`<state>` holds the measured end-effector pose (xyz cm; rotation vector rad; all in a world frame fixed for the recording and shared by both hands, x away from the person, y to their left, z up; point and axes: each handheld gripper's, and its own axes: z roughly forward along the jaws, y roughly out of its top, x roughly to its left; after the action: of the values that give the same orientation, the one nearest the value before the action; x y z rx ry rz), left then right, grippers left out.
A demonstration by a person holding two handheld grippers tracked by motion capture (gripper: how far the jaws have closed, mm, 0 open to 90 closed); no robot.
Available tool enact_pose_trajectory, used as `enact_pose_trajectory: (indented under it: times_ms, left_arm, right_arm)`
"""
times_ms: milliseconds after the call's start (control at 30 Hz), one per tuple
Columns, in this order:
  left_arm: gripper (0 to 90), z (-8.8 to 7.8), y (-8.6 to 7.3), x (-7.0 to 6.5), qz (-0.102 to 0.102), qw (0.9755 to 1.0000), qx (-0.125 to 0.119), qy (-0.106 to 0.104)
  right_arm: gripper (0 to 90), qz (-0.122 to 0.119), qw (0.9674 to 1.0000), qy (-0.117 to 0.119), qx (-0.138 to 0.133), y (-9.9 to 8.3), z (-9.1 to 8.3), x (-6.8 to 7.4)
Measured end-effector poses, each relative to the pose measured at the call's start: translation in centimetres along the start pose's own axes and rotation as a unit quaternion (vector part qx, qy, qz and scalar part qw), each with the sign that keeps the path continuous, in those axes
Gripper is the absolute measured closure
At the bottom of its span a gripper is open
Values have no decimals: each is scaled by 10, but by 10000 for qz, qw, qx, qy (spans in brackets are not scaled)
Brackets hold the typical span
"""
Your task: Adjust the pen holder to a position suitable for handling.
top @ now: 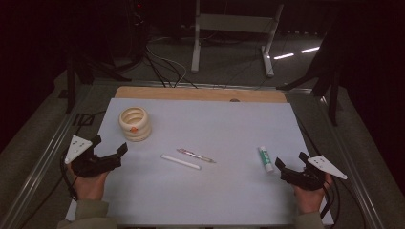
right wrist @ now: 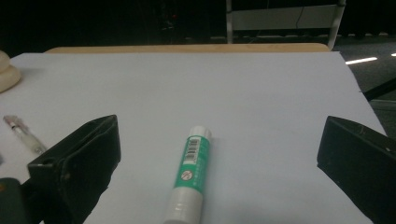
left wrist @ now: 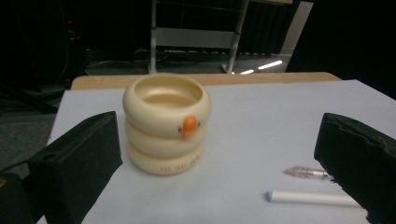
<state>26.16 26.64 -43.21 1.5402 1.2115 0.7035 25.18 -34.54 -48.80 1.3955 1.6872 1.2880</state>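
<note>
1. Both forearms are coming in over the bench's (top: 200, 200) near edge, each hand carrying a hand-held gripper.
2. Left hand-held gripper (top: 111, 153) is sitting at the near-left corner, jaws spread wide and holding nothing, aiming at the cream ringed holder (top: 134, 123) standing upright toward the far-left corner.
3. Right hand-held gripper (top: 290, 164) is waiting at the near-right edge, jaws fully apart and empty, lined up along the green glue stick (top: 265, 158) lying flat just ahead, probably for an easy grab.
4. White stick (top: 180, 161), possibly chalk, and a clear pen (top: 196, 155) are lying mid-bench, well apart from both.
</note>
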Motion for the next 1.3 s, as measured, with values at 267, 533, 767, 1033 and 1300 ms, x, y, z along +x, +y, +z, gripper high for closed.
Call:
enact_pose_trajectory:
  times_ms: [267,533,767,1033,1300]
  left_arm:
    - [10,13,33,8,3,9999,-67,-156]
    - [10,36,43,14,-34,9996,66,-287]
    - [10,55,51,16,85,9994,223,-243]
    - [11,66,56,23,-24,9996,239,-133]
    - [10,77,54,29,-131,9987,348,-348]
  right_arm:
    - [0,21,9998,-202,-60,-2,-7,-4]
    - [0,-15,9992,-226,-343,-5,-15,-8]
    - [0,-137,9989,-129,-432,-6,-12,-5]
    - [0,-117,9992,6,-394,-4,-8,-2]
    - [0,-218,9993,11,-300,-2,-4,2]
